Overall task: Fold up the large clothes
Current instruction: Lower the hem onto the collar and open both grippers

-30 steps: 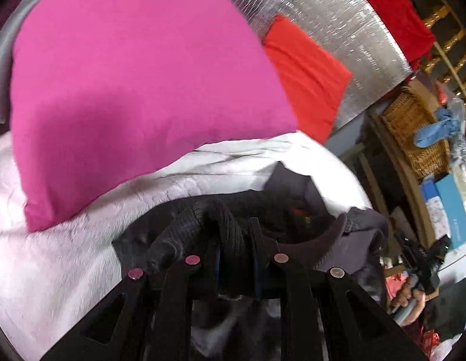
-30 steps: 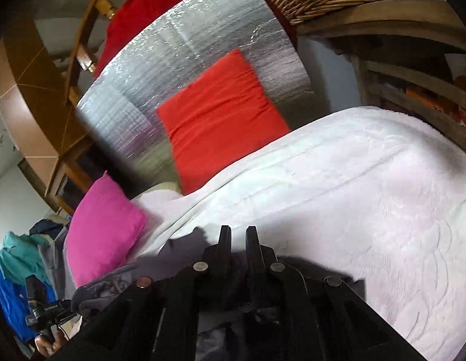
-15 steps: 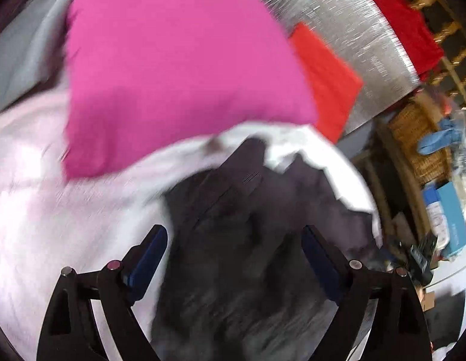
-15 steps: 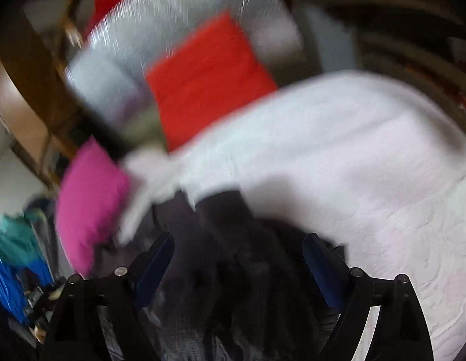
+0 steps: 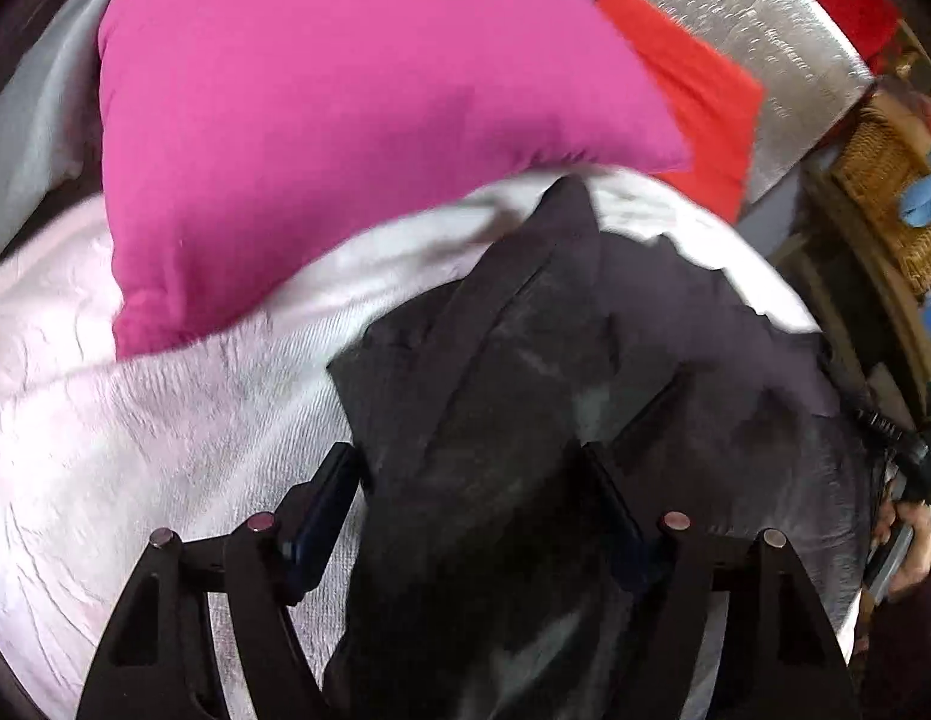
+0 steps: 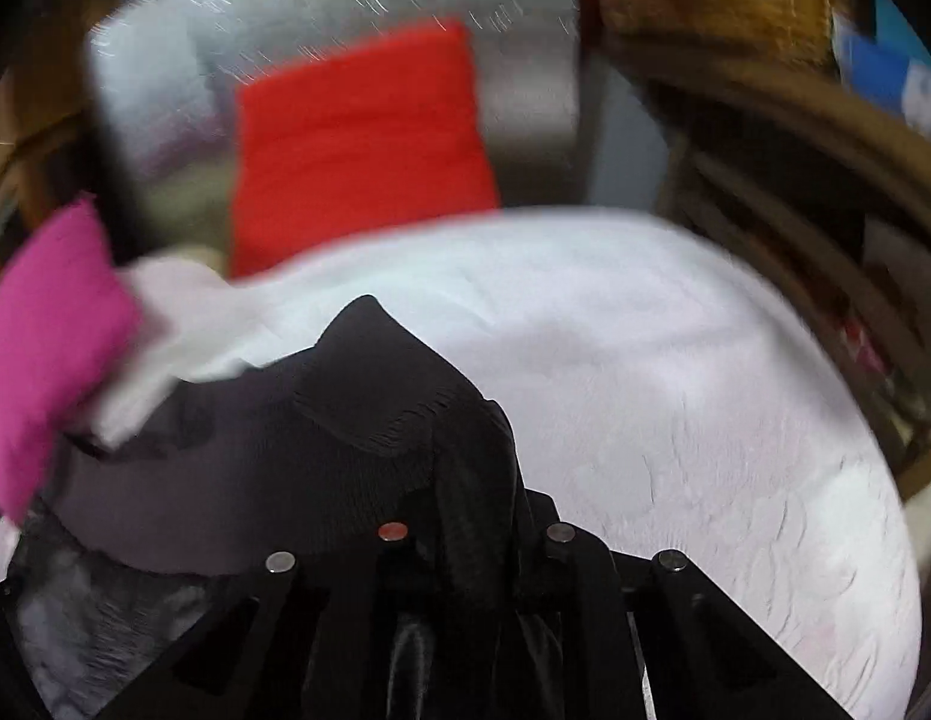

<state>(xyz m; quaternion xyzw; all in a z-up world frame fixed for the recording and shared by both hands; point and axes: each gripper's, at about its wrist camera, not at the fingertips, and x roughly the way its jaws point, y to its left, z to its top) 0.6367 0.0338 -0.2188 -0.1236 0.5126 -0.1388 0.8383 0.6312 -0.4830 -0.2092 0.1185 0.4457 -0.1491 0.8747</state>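
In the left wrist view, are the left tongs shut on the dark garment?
No, the left tongs stand open, their blue pads apart on either side of the dark garment.

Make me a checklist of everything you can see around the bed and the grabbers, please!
Surface: white blanket covering the bed.
Job's things: dark garment lying crumpled on the blanket, not yet folded.
Clutter: pink pillow and red pillow at the head end.
Grippers: left gripper open, fingers either side of the garment; right gripper shut on a fold of the garment.
Cables: nothing seen.
Surroundings: silver foil panel behind the pillows; wicker basket on wooden shelving beside the bed.
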